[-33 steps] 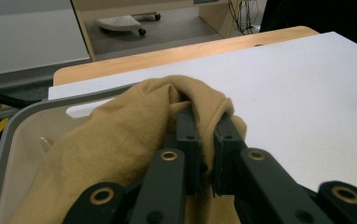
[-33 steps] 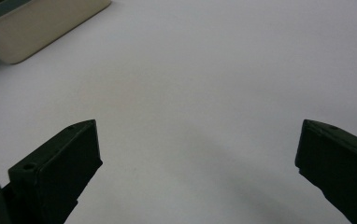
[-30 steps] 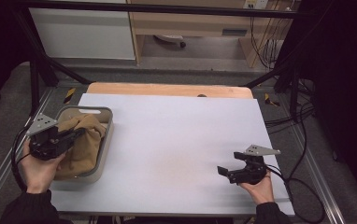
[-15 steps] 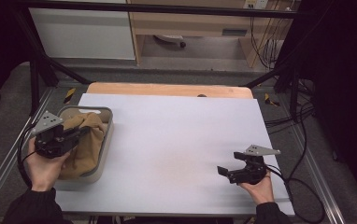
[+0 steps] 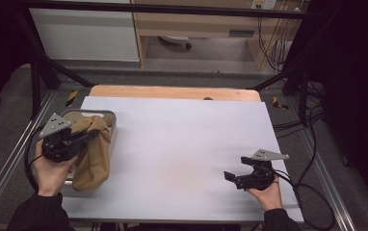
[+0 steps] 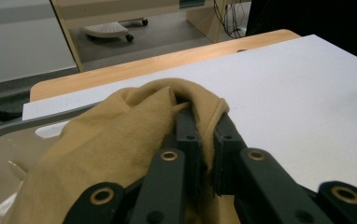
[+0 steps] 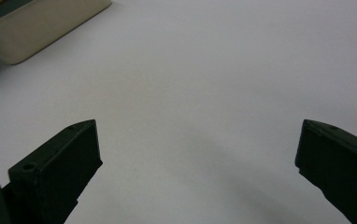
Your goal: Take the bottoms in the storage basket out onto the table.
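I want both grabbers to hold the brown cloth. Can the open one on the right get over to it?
Probably yes. The right gripper is open, holding nothing, and only bare white table lies between it and the cloth, which the left gripper pinches over the tray.

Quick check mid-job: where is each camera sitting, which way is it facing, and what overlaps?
High view: overhead, looking forward and down on the table; both hands with tongs.
Left gripper view: on the left tongs, looking along jaws shut on the cloth.
Right gripper view: on the right tongs, open, facing the table.
Shared: the bin.
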The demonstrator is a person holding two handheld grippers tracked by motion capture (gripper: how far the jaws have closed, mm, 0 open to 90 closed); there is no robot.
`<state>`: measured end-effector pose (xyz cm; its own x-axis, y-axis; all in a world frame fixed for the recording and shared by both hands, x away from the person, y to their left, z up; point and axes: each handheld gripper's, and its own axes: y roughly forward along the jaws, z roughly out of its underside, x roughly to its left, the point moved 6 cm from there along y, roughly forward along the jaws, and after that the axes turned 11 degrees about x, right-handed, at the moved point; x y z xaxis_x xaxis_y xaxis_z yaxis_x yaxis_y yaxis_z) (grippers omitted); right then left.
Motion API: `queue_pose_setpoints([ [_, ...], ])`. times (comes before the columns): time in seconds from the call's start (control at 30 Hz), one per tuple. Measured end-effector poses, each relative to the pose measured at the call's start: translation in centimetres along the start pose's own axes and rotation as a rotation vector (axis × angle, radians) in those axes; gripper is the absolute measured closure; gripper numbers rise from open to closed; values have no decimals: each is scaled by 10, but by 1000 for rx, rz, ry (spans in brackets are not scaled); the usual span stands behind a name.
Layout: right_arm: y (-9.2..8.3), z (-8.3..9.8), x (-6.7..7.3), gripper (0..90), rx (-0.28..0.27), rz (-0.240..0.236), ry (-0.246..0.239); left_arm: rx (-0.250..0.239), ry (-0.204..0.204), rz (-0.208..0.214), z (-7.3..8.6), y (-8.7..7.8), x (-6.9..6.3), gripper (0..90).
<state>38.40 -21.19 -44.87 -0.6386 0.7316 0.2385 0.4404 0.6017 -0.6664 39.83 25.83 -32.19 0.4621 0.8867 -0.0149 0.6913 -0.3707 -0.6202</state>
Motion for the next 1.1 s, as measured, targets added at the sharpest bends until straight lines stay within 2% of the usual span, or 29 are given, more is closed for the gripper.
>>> queue_pose_setpoints([
  [1.1,0,0,0,6,-1,0,0,7,46,18,-10,12,-22,836],
])
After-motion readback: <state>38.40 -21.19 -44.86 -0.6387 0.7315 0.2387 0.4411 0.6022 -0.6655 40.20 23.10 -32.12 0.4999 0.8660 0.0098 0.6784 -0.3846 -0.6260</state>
